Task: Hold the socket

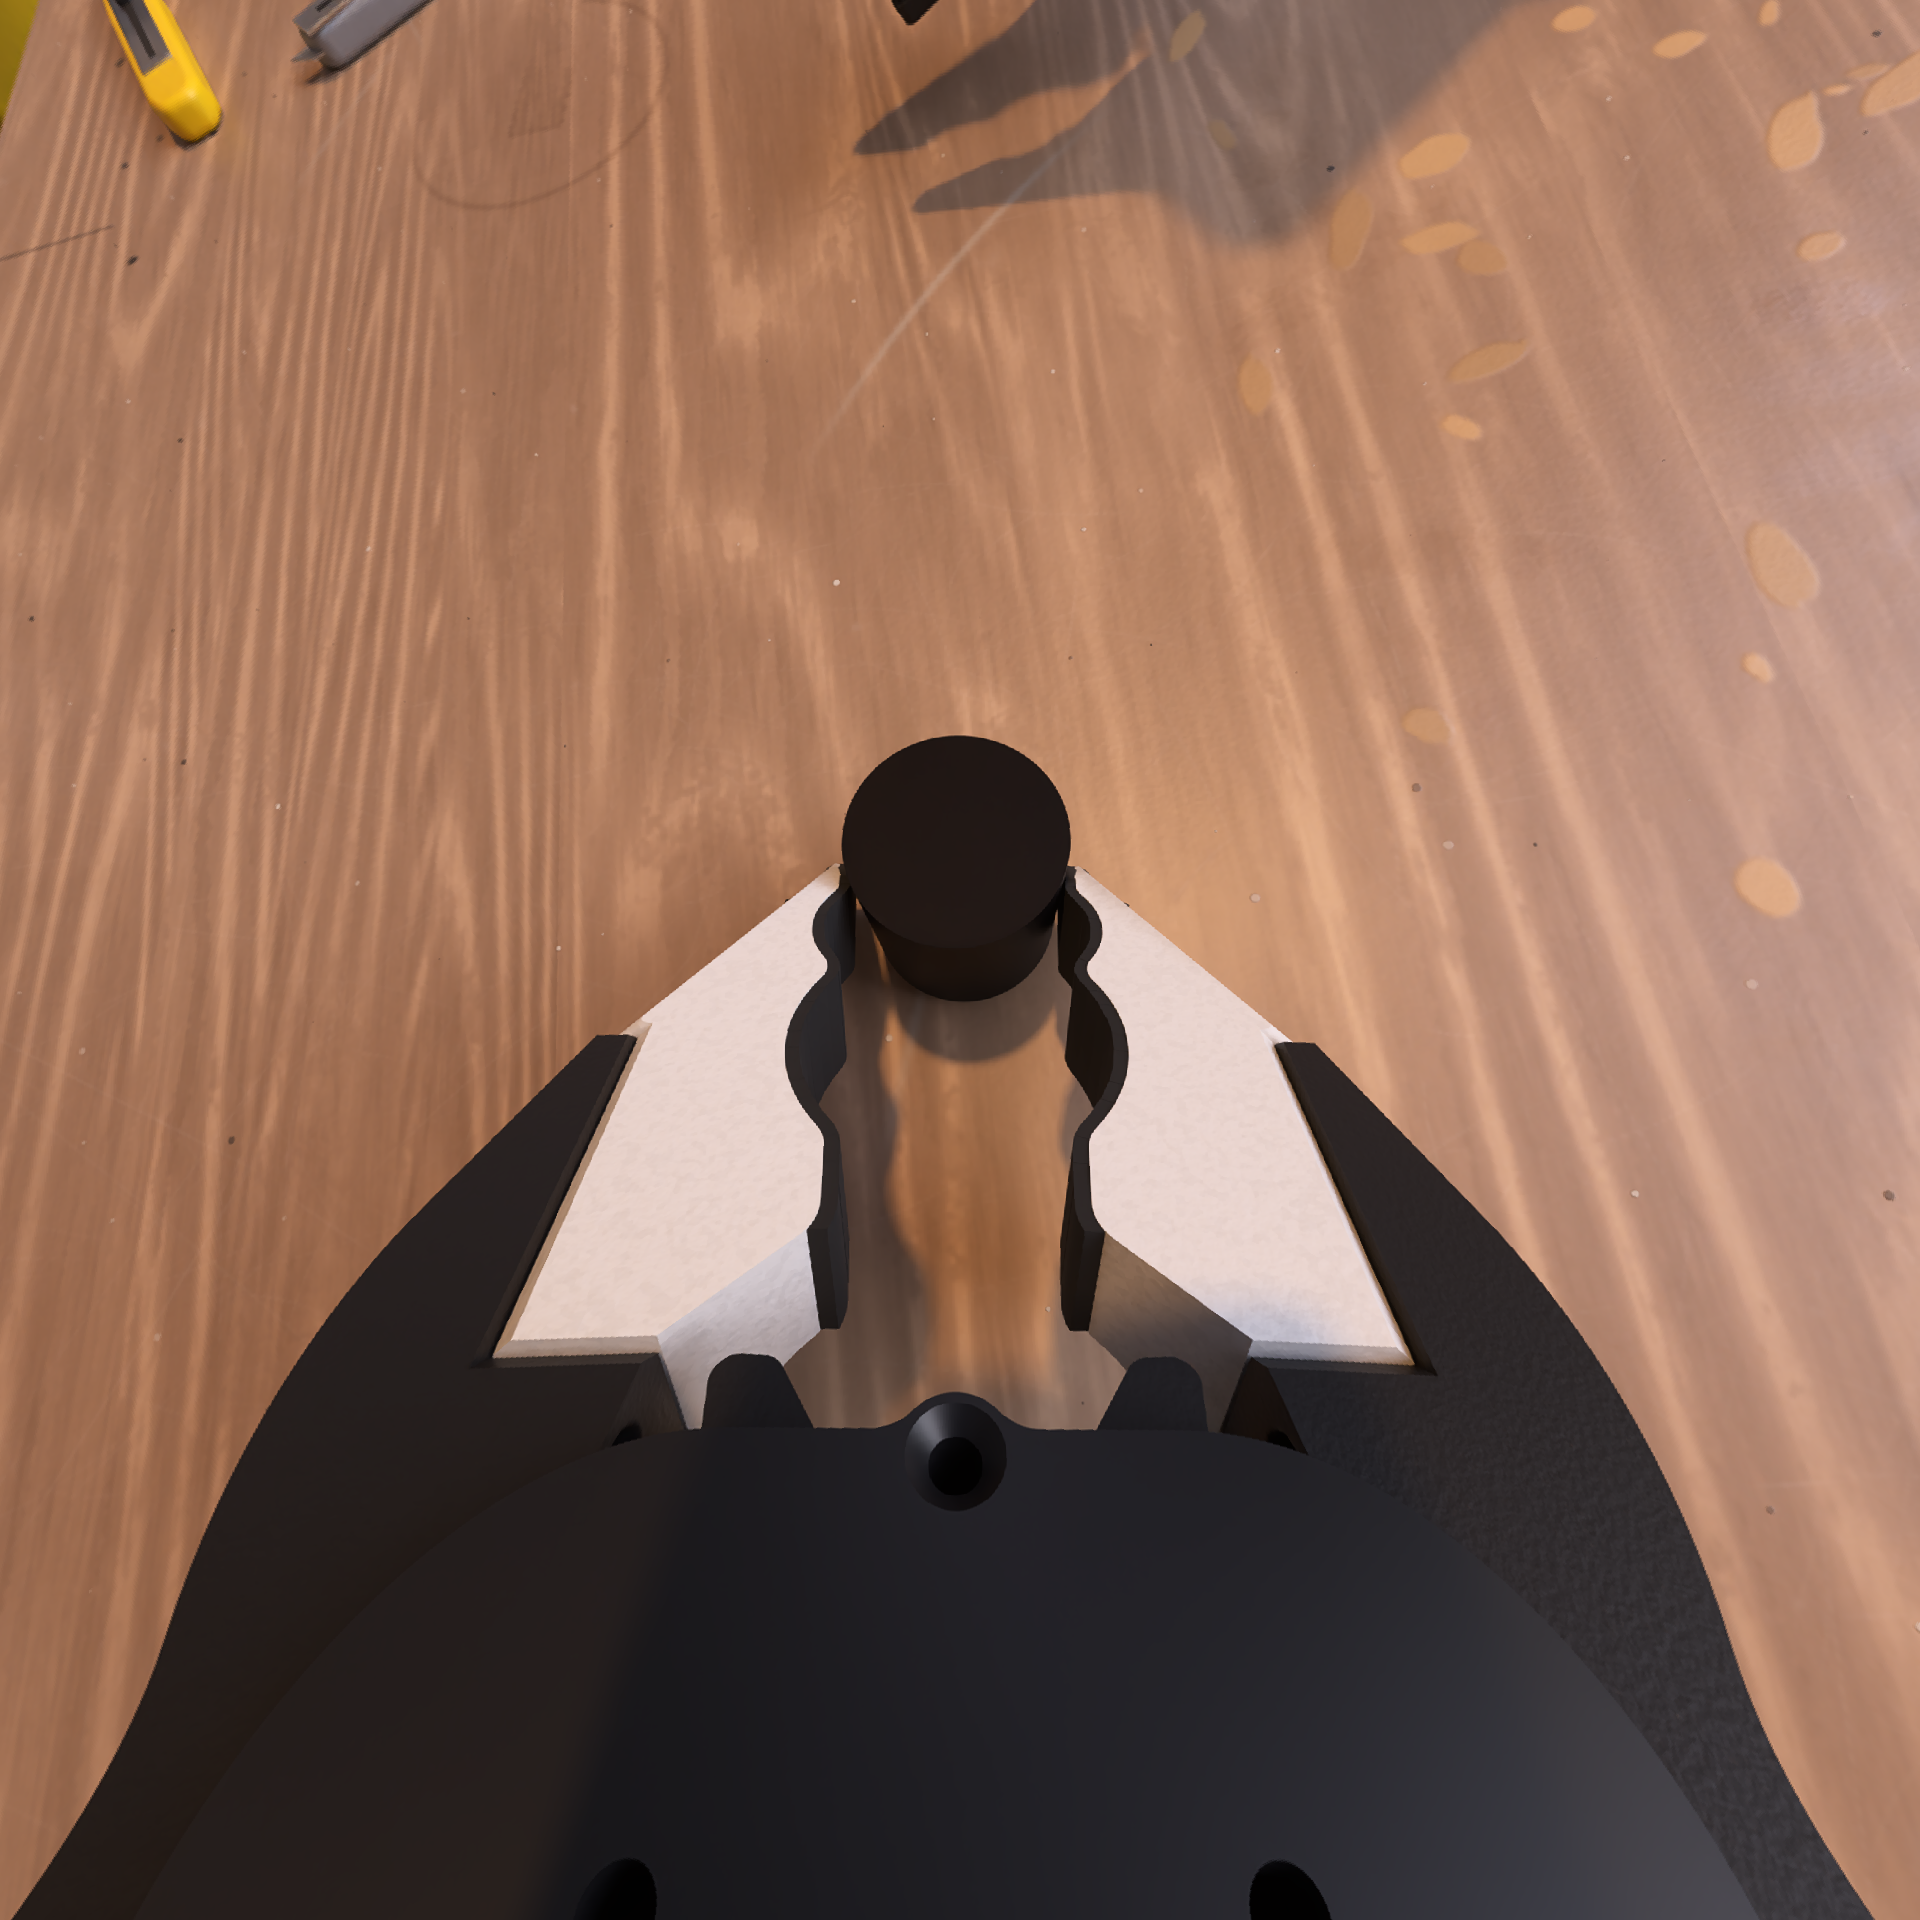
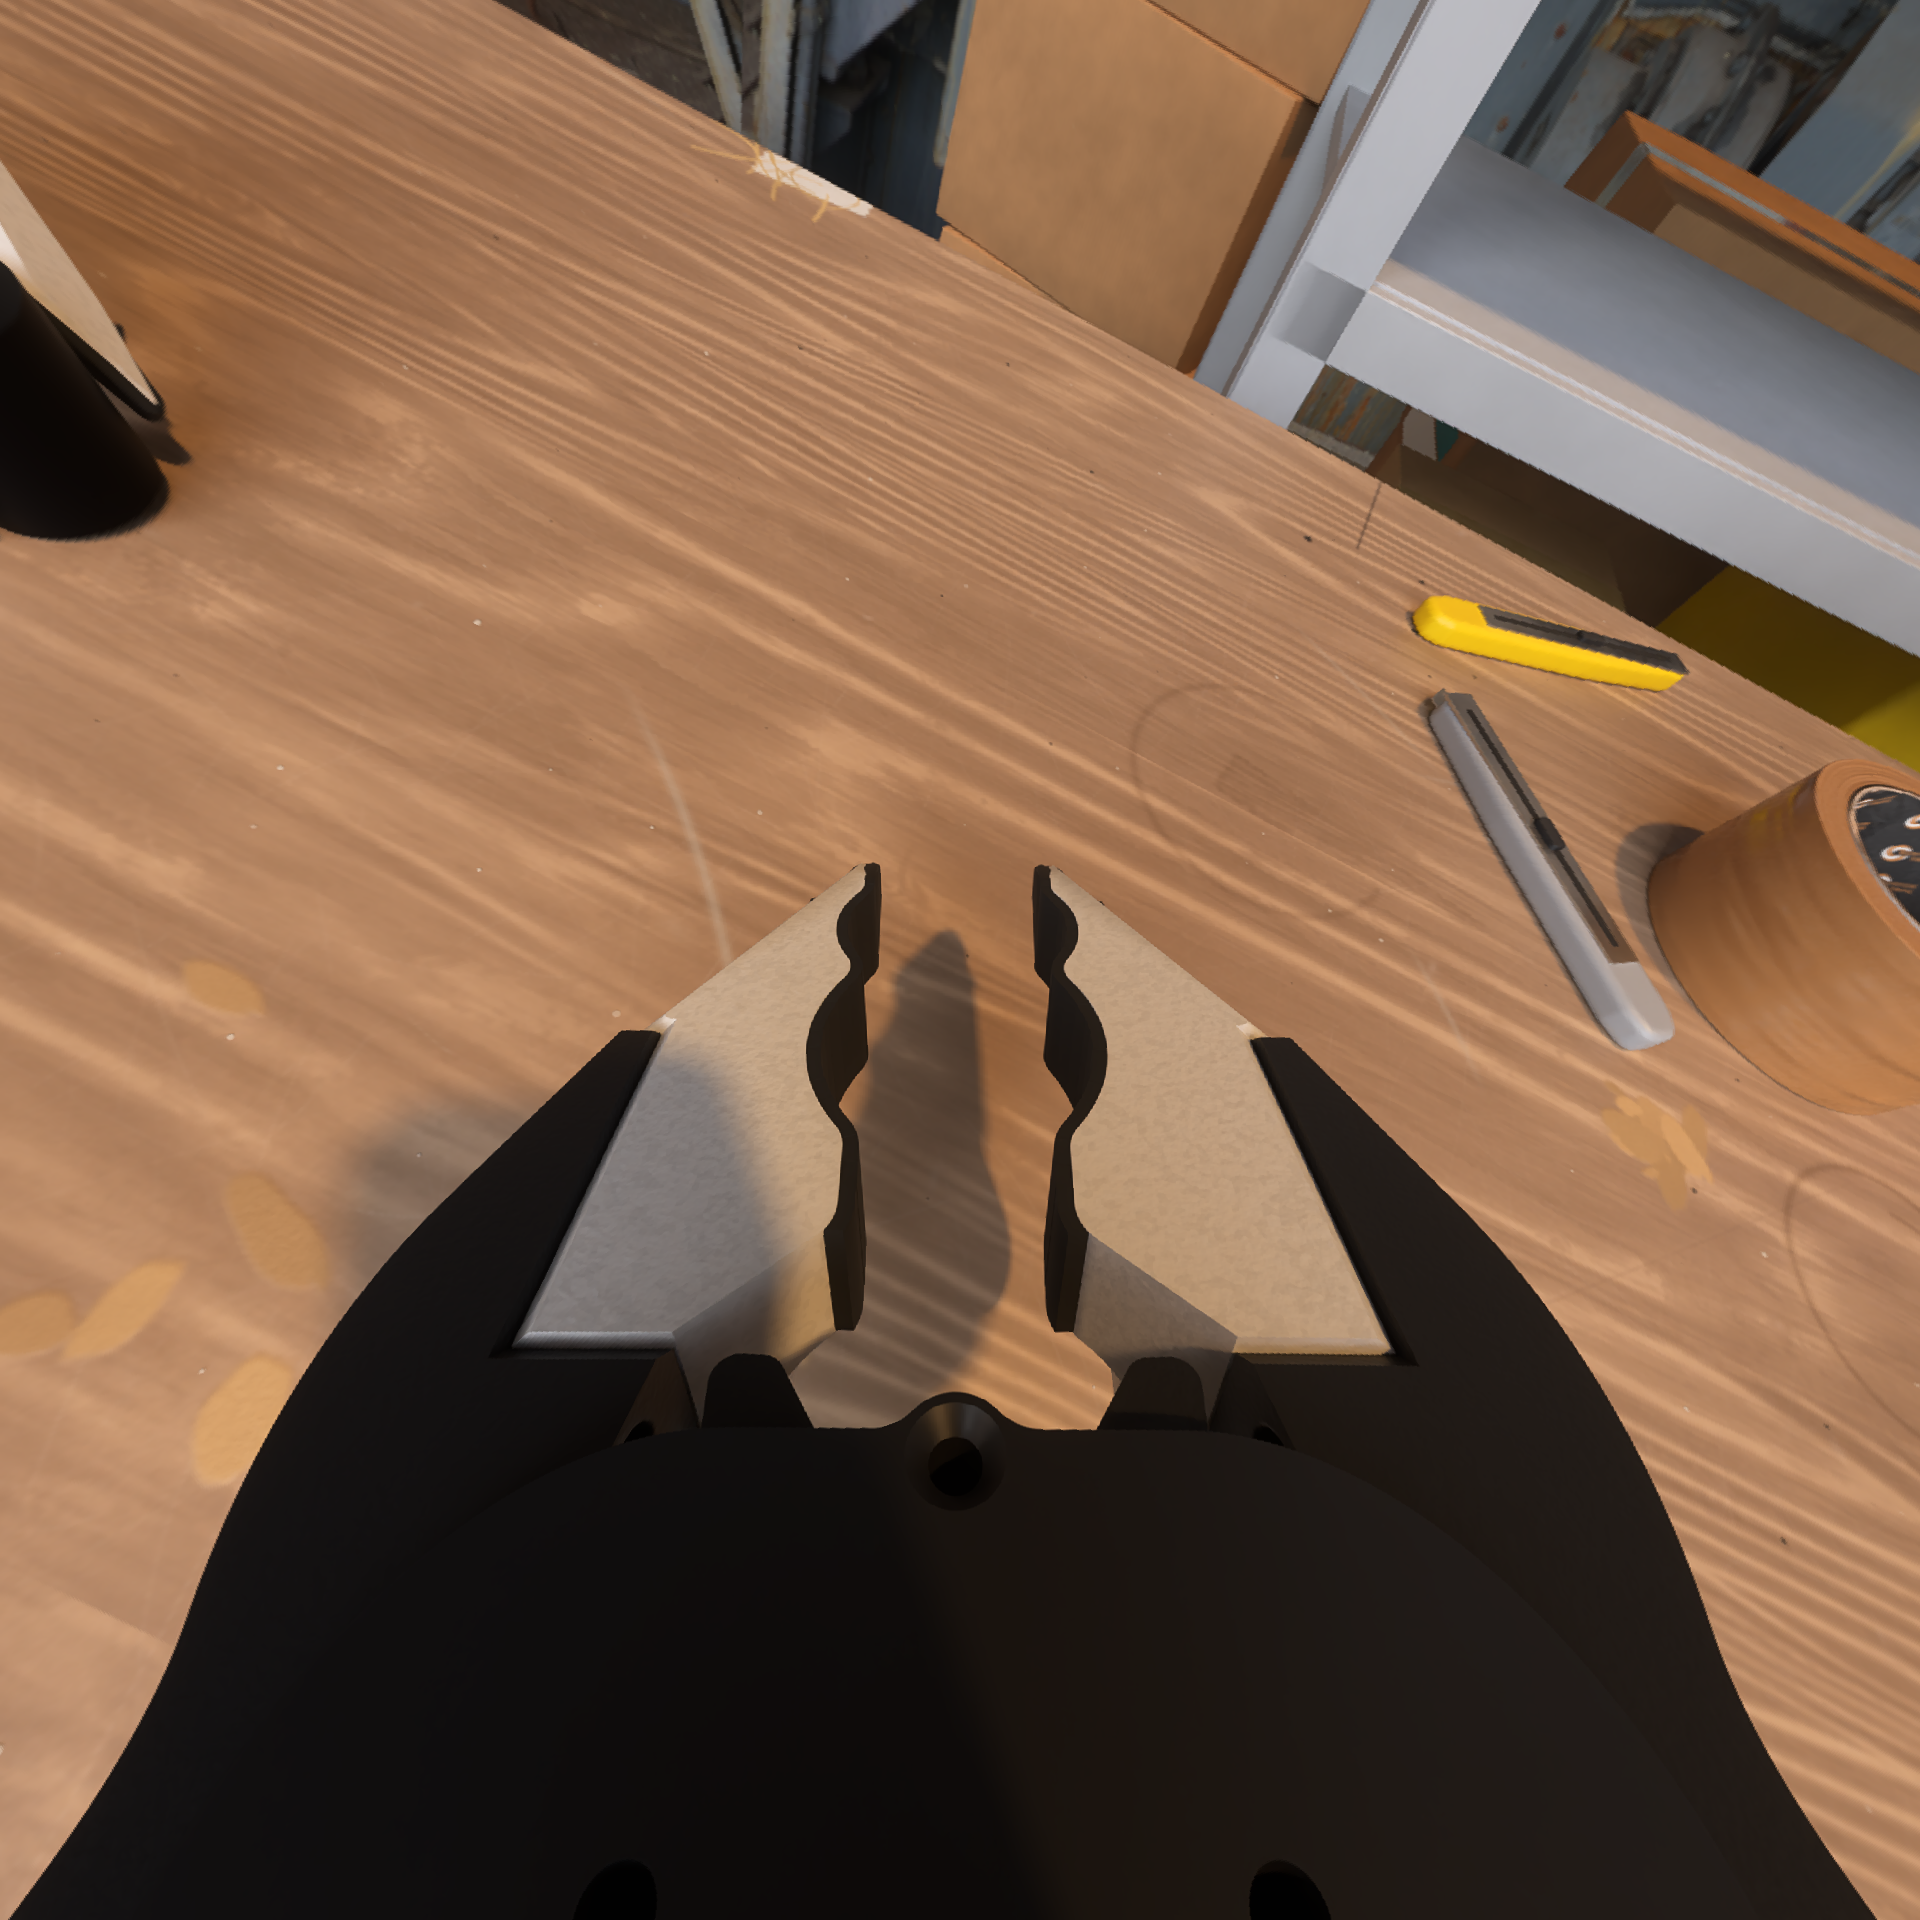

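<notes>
The left gripper (image 1: 956, 883) closes around a black cylindrical socket (image 1: 956, 862) standing upright on the wooden counter (image 1: 520, 623), its jaws drawn in against the socket's lower sides at the very tips, where the wavy black pads (image 1: 840, 935) meet it. The socket's flat top shows above the tips, and its base appears to rest on the counter; the grip sits low, likely to steady the piece rather than lift it.

The right gripper (image 2: 956, 883) hovers over a bare stretch of the same counter with nothing between its jaws, which stand narrowly parted. It looks free for whatever follows the hold. In its view, a yellow utility knife (image 2: 1548, 644) and a grey utility knife (image 2: 1538, 862) lie side by side near the counter's far edge, with a roll of brown tape (image 2: 1787, 945) just beside the grey one. A white shelf unit (image 2: 1610, 343) and cardboard boxes (image 2: 1112, 156) stand beyond the counter. The dark object at that view's left edge is too cropped to identify.

The hold appears already made, or nearly so.
</notes>
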Tool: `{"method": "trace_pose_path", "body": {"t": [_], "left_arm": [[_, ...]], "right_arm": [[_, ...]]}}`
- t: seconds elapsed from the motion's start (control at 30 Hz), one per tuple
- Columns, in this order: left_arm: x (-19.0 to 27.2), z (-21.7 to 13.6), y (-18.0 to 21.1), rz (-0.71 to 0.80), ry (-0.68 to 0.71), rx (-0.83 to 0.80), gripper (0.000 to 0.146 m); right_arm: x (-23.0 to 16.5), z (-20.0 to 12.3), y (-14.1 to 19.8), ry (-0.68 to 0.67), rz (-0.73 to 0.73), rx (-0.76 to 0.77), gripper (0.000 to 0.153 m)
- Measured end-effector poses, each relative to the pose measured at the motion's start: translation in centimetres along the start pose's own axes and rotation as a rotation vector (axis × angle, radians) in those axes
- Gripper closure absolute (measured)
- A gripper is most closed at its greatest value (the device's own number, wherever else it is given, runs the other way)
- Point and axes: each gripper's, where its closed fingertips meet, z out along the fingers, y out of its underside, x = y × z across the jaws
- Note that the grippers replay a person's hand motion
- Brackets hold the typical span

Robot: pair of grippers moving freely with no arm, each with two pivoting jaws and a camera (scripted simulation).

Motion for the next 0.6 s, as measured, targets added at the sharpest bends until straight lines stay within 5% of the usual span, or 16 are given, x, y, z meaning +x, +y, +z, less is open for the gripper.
{"method": "trace_pose_path", "body": {"t": [0.6], "left_arm": [[-1.5, -1.3, 0.6, -0.144, -0.050, 0.032, 0.107]], "right_arm": [[0.4, 0.7, 1.0, 0.075, -0.062, -0.089, 0.123]]}}
